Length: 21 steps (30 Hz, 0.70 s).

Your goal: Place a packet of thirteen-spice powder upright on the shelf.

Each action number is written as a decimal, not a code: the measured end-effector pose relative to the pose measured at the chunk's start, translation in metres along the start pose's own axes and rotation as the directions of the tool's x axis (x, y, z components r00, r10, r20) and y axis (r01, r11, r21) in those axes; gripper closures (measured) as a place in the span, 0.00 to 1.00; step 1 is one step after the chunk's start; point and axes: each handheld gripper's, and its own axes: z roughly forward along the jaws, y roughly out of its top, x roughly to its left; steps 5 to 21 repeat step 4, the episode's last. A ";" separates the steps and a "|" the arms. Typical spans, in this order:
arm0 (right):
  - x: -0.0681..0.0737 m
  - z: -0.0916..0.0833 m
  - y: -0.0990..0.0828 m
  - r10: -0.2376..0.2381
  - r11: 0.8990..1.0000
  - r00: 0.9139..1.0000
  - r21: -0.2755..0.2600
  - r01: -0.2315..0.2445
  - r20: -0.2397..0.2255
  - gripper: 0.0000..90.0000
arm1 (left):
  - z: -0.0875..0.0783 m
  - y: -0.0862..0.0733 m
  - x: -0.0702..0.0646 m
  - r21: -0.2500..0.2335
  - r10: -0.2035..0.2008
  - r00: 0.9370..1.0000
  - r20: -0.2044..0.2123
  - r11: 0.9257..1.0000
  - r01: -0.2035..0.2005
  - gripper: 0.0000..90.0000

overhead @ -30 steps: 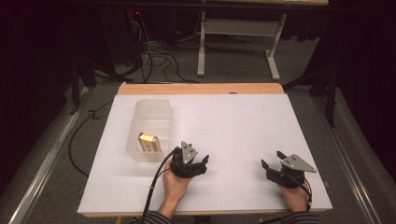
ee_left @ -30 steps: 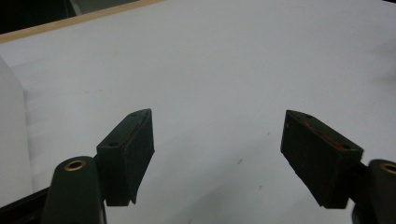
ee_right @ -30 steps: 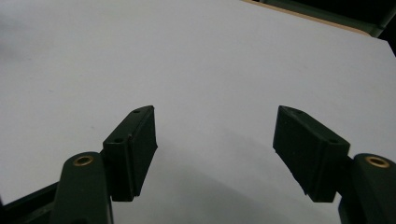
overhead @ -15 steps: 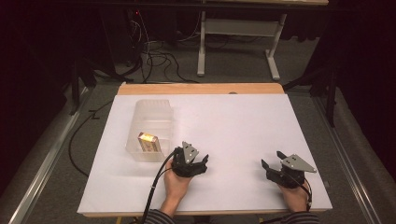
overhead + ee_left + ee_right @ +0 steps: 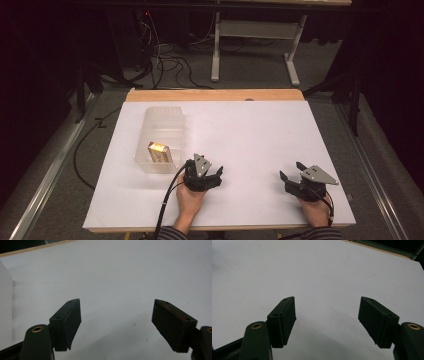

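A white rectangular tabletop (image 5: 260, 145) filled the frame's middle. A clear plastic bin (image 5: 162, 137), left of centre, held a small yellow-topped box (image 5: 160, 152). The left gripper (image 5: 212, 177), just right of the bin, and the right gripper (image 5: 290, 181), lower right, gaped wide, empty.

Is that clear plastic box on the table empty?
No, the clear plastic box has a small yellowish carton inside, near its front end.

Dark room, grey floor (image 5: 250, 70), cables (image 5: 170, 62), white-legged desk (image 5: 255, 30)
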 end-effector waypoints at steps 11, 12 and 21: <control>0.000 0.000 0.000 0.000 1.000 1.000 0.003 0.000 0.001 0.34 | -0.002 -0.003 -0.004 -0.009 0.046 0.999 0.012 0.999 -0.046 0.27; 0.000 0.000 0.000 0.000 1.000 1.000 0.003 0.000 0.001 0.34 | -0.002 -0.003 -0.004 -0.009 0.046 0.999 0.012 0.999 -0.046 0.27; 0.000 0.000 0.000 0.000 1.000 1.000 0.003 0.000 0.001 0.34 | -0.002 -0.003 -0.004 -0.009 0.046 0.999 0.012 0.999 -0.046 0.27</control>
